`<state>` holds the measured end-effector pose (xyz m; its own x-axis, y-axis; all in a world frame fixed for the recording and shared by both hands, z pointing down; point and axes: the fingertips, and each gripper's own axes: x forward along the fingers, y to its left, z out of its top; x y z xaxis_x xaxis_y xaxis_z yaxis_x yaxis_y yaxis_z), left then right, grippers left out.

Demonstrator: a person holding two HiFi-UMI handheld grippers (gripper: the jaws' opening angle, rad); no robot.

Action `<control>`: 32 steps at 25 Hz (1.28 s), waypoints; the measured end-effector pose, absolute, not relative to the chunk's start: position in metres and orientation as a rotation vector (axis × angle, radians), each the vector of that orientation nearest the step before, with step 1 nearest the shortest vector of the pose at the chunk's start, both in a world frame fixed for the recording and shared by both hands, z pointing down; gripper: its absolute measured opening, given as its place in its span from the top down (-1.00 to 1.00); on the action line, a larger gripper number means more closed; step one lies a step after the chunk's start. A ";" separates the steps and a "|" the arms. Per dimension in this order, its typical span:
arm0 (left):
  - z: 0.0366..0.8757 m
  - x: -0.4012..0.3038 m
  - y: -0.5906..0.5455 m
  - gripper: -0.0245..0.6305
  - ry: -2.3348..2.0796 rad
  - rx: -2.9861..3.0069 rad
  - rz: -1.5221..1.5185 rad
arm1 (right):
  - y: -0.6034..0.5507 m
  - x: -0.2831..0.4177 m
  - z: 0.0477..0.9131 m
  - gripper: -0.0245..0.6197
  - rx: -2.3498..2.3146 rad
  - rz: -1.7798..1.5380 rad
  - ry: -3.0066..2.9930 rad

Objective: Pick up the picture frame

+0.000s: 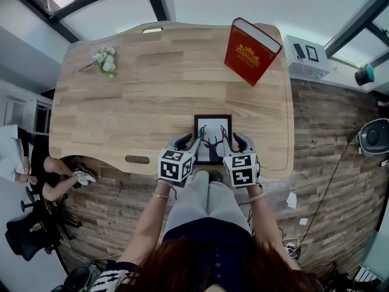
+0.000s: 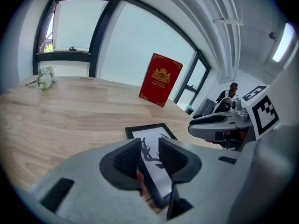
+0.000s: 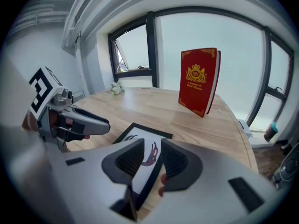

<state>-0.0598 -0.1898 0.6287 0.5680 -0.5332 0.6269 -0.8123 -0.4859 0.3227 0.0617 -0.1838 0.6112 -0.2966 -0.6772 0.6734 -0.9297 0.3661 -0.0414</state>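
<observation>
- At the table's [image 1: 152,102] near edge, the picture frame [image 1: 213,139] lies face up, showing a deer print.
- Left gripper [image 2: 149,155]: released, jaws apart astride the frame's left edge.
- Right gripper [image 3: 152,160]: released, jaws apart astride the right edge.
- Far right: a red book [image 1: 250,52] stands upright.

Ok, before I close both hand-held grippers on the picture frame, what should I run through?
1. Picture frame lies flat on the table, near its front edge: ok.
2. Left hand-held gripper: jaws apart, with the frame's left edge between them: ok.
3. Right hand-held gripper: jaws apart, with the frame's right edge between them: ok.
4. Pads pressing on the frame: not ok, nothing is gripped yet.
5. Red book and flowers stand well away from the frame: ok.
6. One jaw of each gripper under the frame: cannot tell.
</observation>
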 end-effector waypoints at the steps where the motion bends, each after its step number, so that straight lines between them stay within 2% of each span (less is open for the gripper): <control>1: 0.632 -0.059 -0.189 0.58 -1.069 2.194 0.613 | -0.183 0.062 0.615 0.58 1.382 0.591 -2.063; 12: 0.671 -0.059 -0.180 0.49 -1.053 2.117 0.705 | -0.180 0.066 0.651 0.51 1.348 0.661 -2.000; 32: 0.700 -0.065 -0.173 0.47 -1.044 2.031 0.796 | -0.168 0.069 0.692 0.50 1.343 0.883 -1.942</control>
<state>-0.0650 -0.1729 0.6998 0.4845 -0.4165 0.7693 -0.8522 -0.4231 0.3076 0.0686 -0.1679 0.6917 -0.2986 -0.5407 0.7864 -0.9480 0.2628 -0.1793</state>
